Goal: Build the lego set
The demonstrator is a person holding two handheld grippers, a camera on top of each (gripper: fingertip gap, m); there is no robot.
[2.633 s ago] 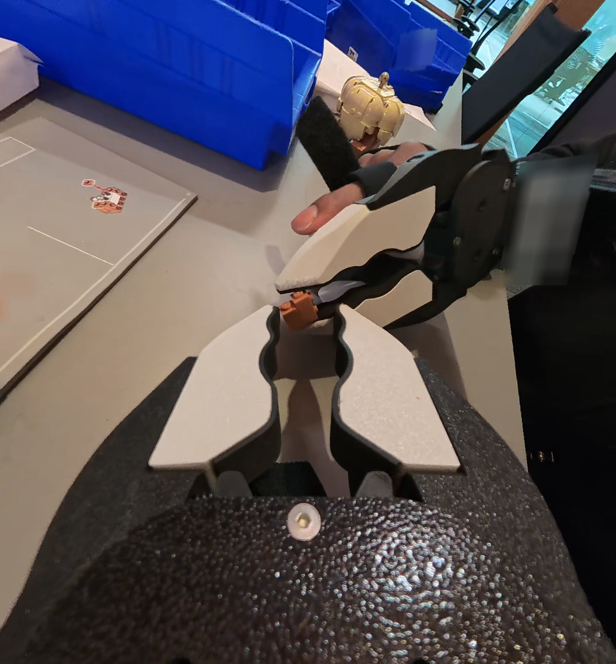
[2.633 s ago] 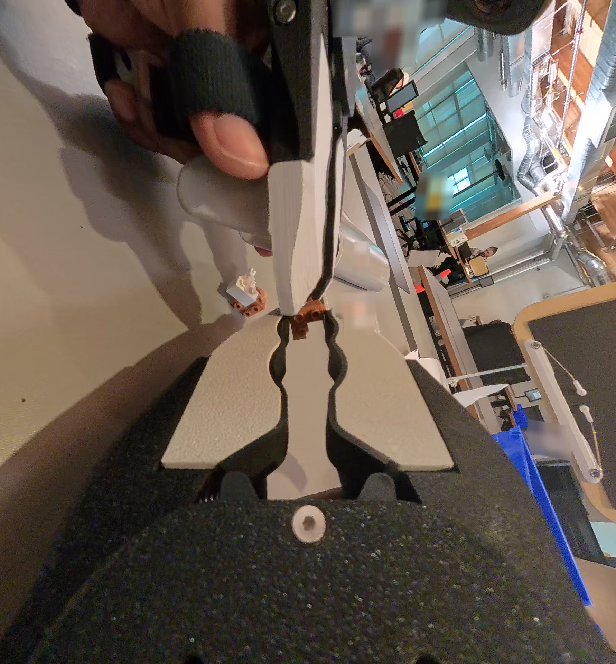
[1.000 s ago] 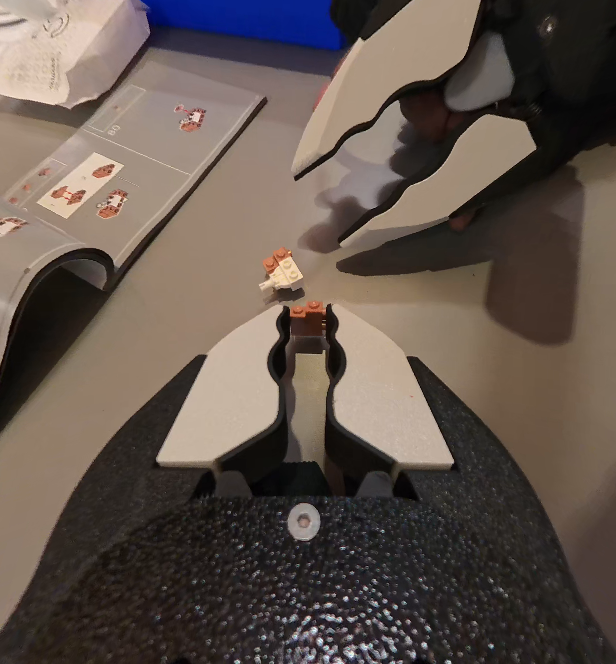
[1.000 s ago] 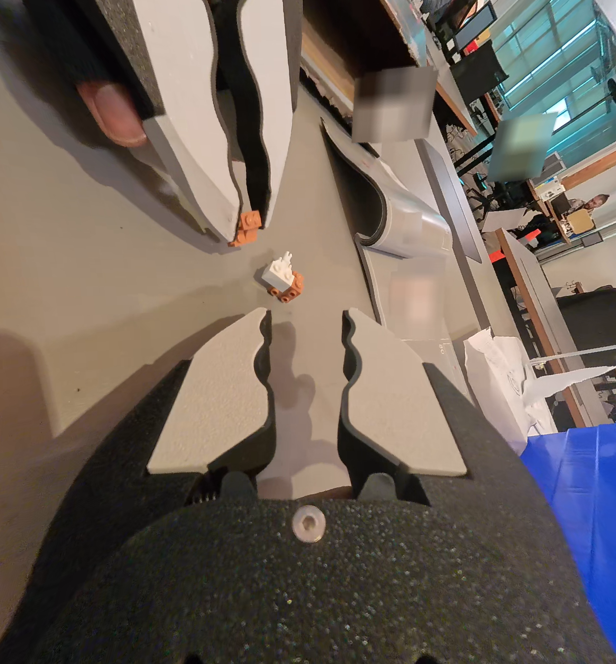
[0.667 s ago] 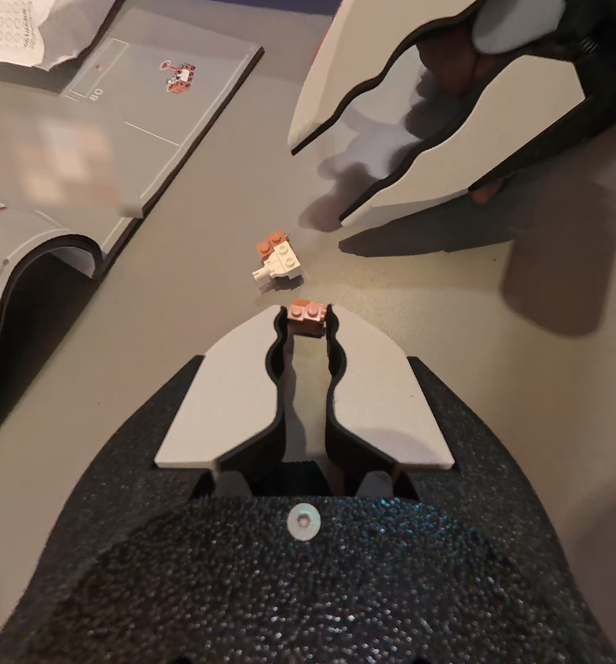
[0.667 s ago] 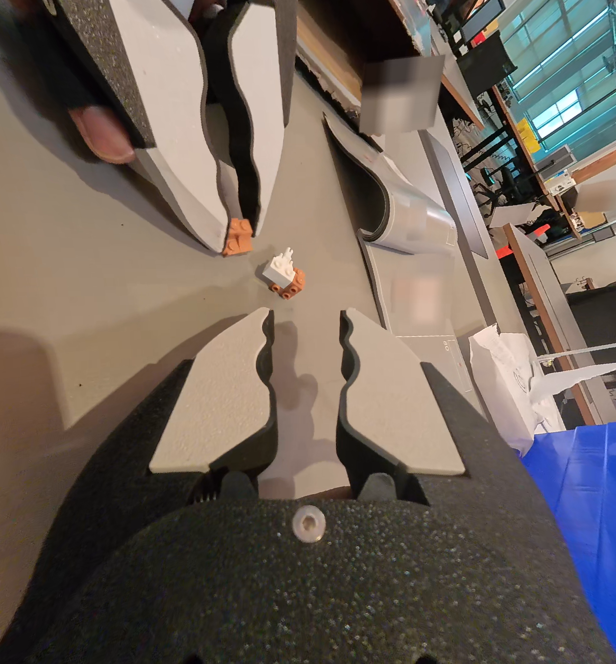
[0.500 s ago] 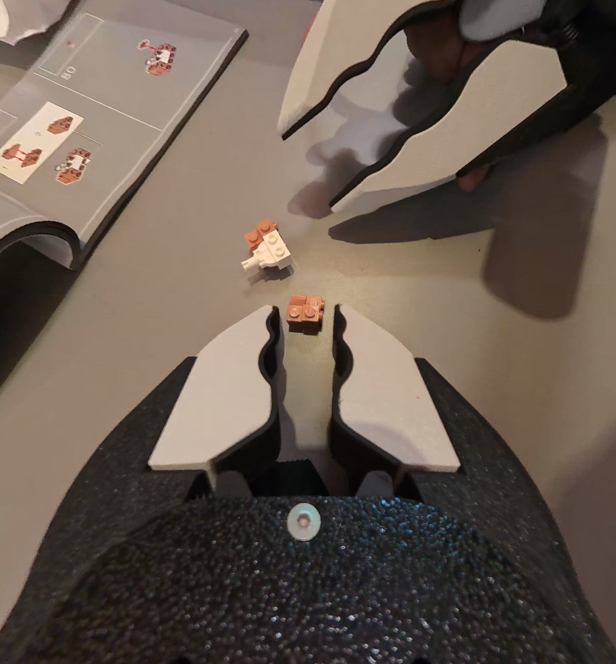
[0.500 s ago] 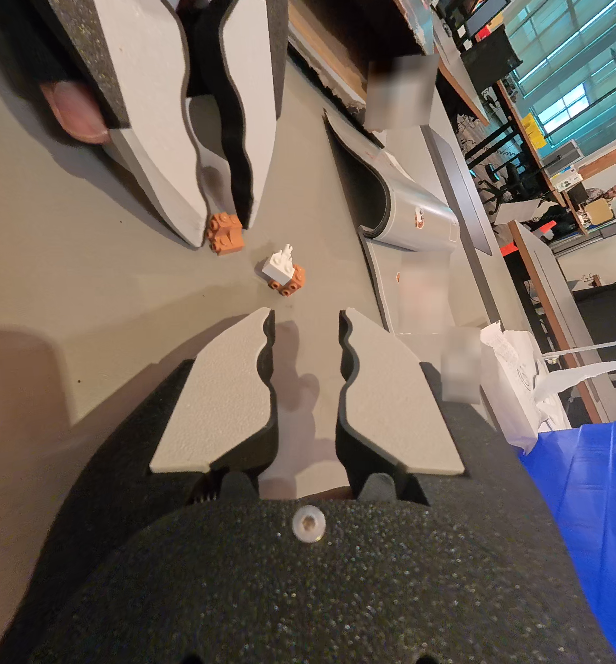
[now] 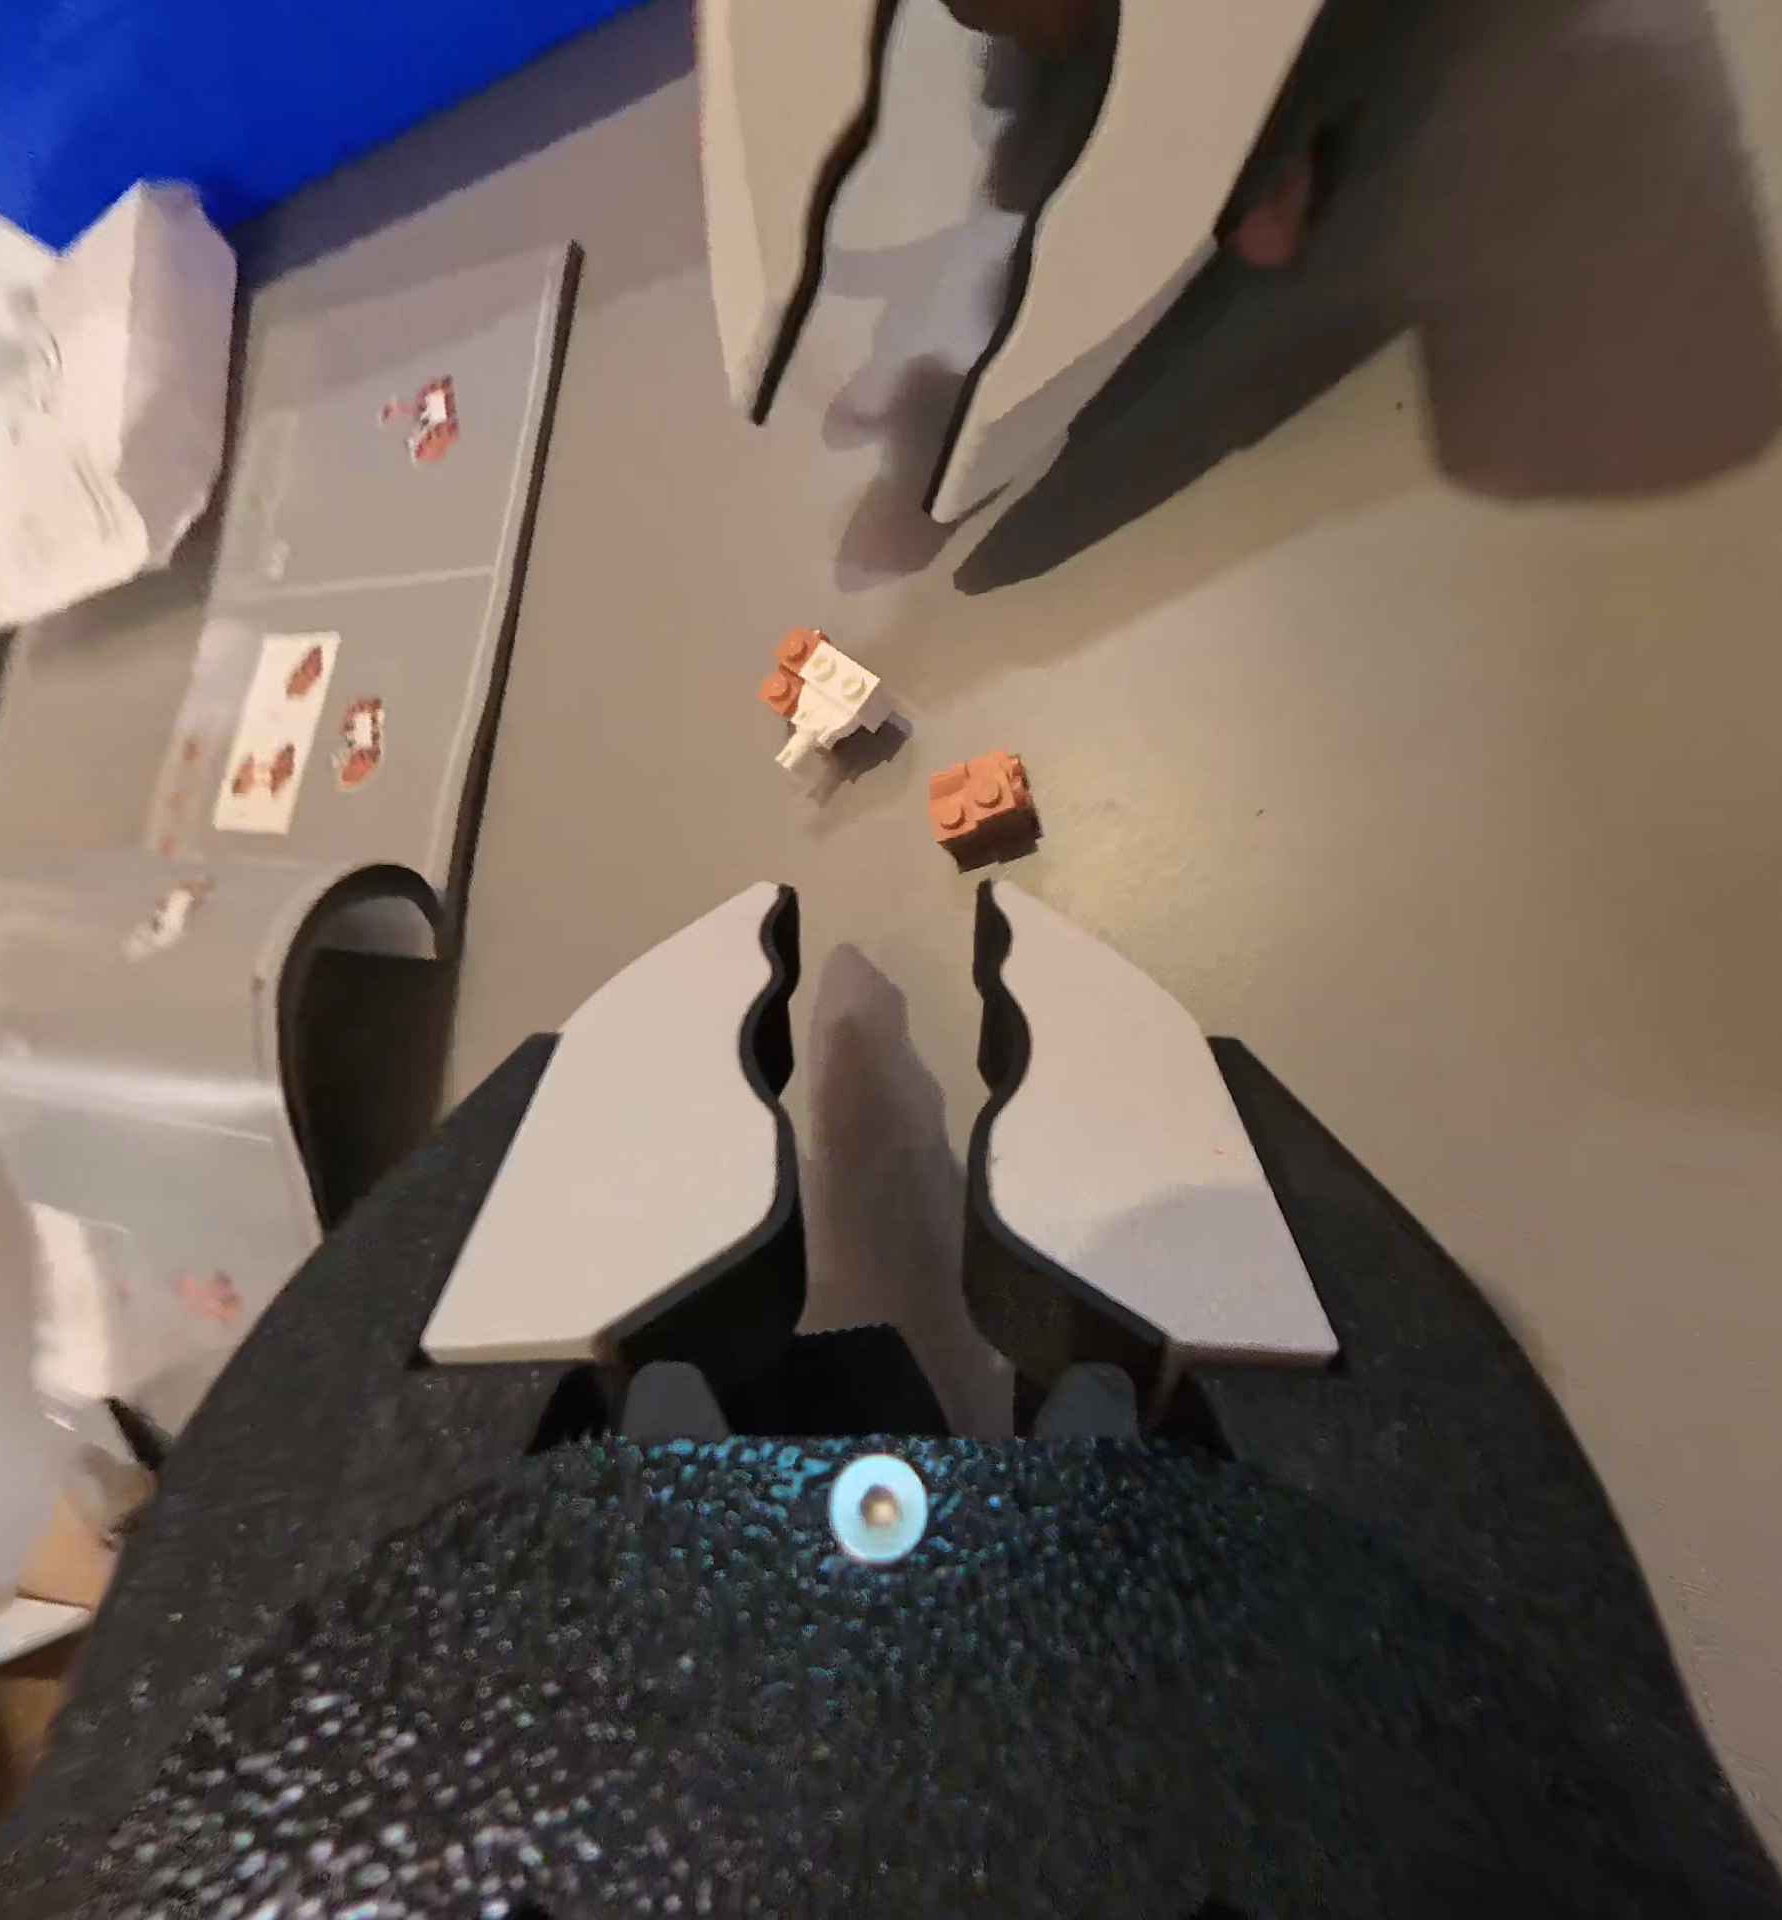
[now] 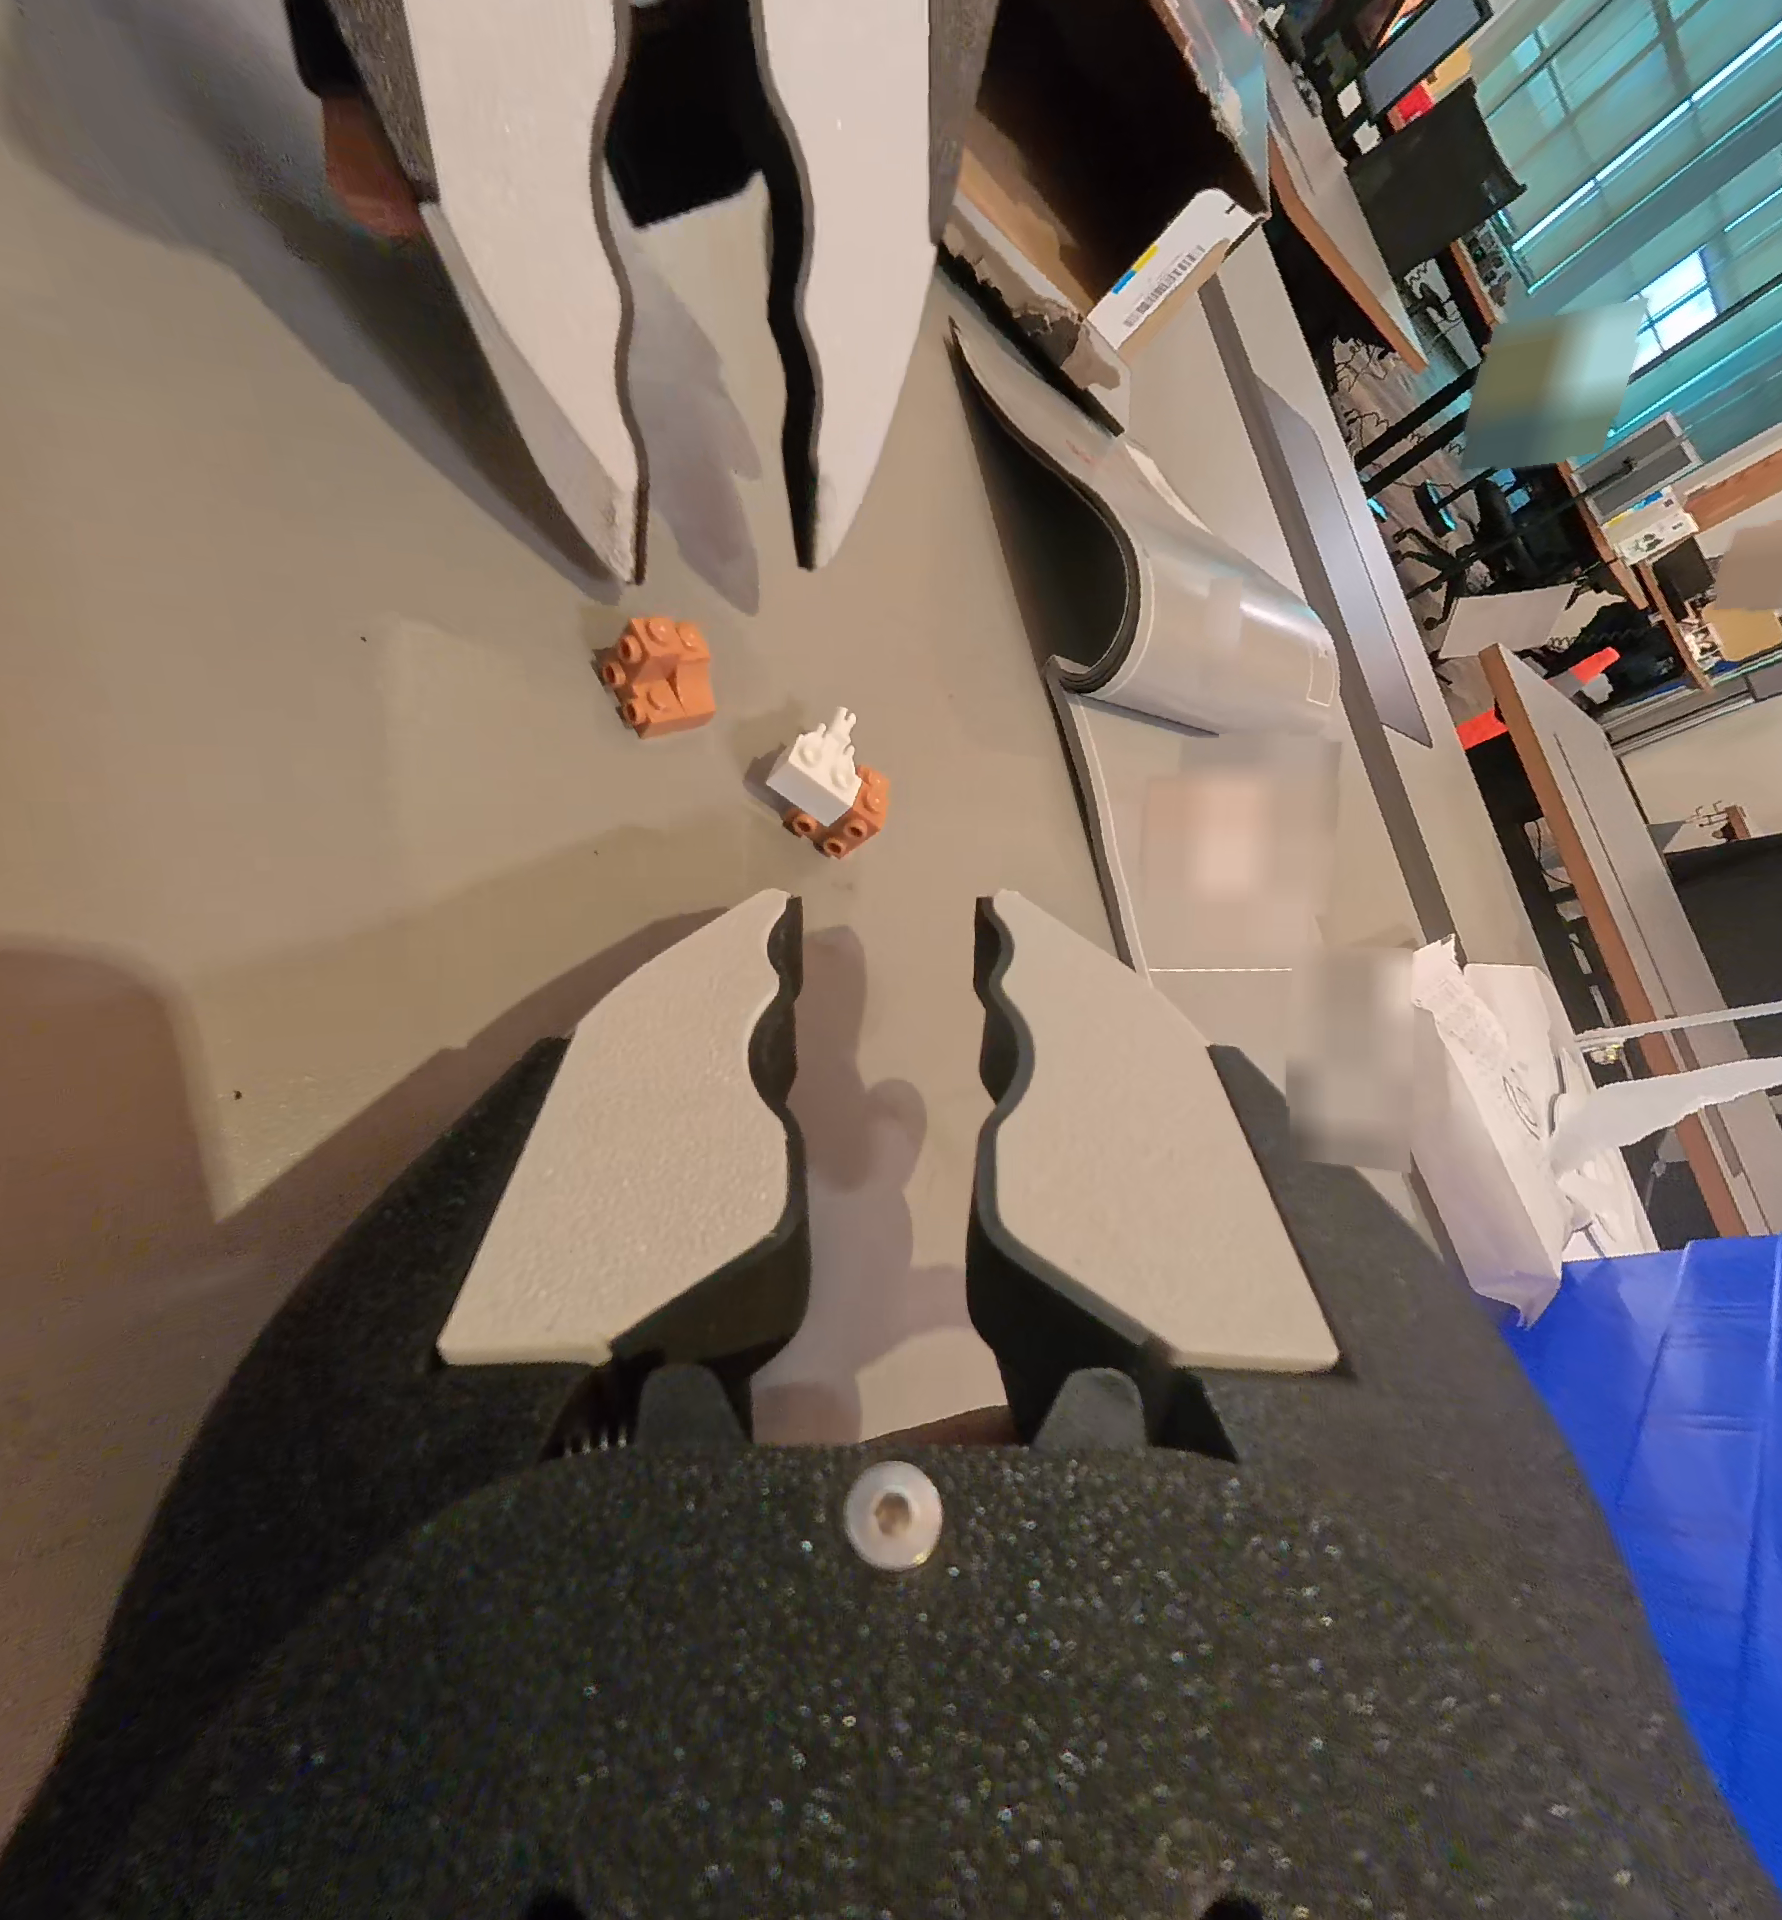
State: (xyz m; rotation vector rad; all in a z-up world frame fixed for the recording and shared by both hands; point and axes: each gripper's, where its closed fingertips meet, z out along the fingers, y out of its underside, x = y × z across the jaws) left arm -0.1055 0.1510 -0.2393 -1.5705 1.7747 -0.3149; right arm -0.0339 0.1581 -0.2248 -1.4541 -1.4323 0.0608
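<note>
A: Where is the brown brick cluster (image 9: 982, 808)?
B: Flat on the grey worktop (image 9: 1386, 935), just ahead of the left claw (image 9: 882, 899), a little off its right fingertip, touching neither. One studded face is up; its longer side runs roughly across the claw's line.

A: And the white-and-brown cluster (image 10: 827, 781)?
B: Near it, apart, between both claws. Its thin white peg points toward the left claw's side.

A: The claws?
B: Both moderately parted and bare. The right claw (image 10: 885, 906) faces the left one across the bricks.

A: Around them?
B: An open instruction booklet (image 9: 378, 540), curled at the fold, crumpled white paper (image 9: 45, 416) and a blue bin (image 10: 1718, 1455).
</note>
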